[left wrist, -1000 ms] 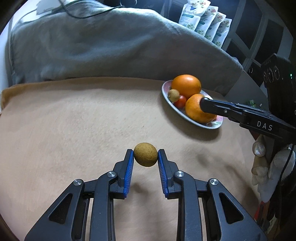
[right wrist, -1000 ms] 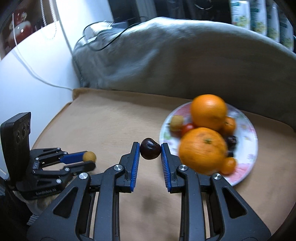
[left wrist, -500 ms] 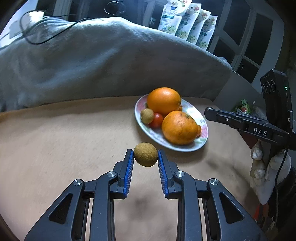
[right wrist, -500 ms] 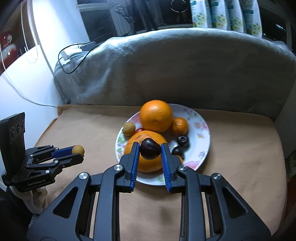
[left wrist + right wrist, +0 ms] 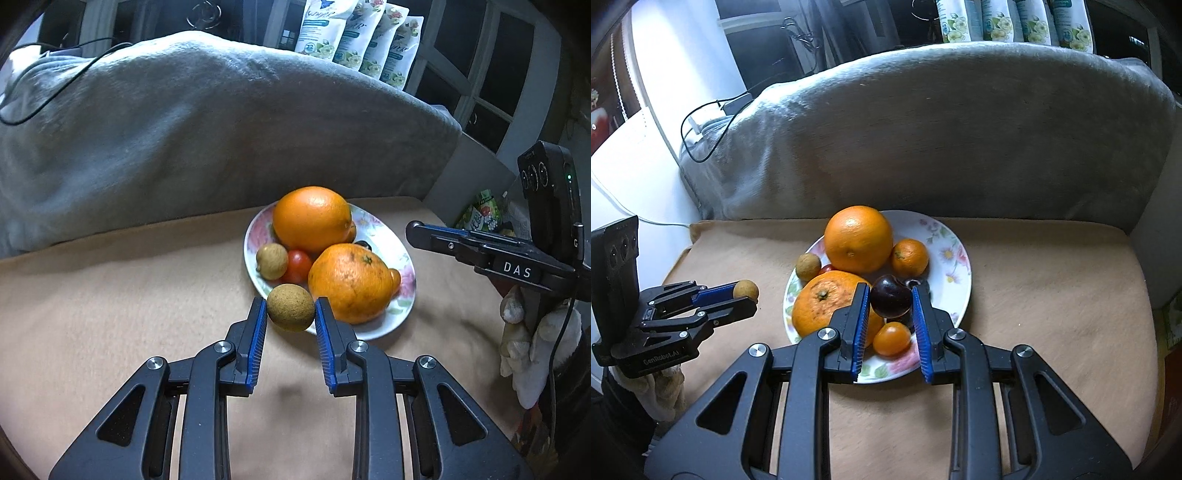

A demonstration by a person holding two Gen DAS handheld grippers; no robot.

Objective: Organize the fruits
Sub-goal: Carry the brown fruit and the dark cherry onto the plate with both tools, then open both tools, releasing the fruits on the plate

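Observation:
A floral plate (image 5: 400,258) (image 5: 955,251) sits on a tan blanket and holds two large oranges (image 5: 312,218) (image 5: 858,238), a small orange (image 5: 909,257), a red tomato (image 5: 297,266), a brown longan (image 5: 271,261) and some dark fruits. My left gripper (image 5: 290,314) is shut on a brown longan (image 5: 290,307) at the plate's near left edge; it also shows in the right wrist view (image 5: 746,290). My right gripper (image 5: 891,306) is shut on a dark cherry (image 5: 891,301) above the plate's near part.
A grey blanket (image 5: 184,122) covers the sofa back behind the plate. Several white floral packets (image 5: 354,33) stand behind it. A cable and charger (image 5: 713,114) lie on the blanket at the left. A white wall (image 5: 635,147) is at the left.
Both grippers moved toward the plate with their fruits. The left gripper's longan now sits at the plate's edge; the right gripper's cherry is now over the plate.

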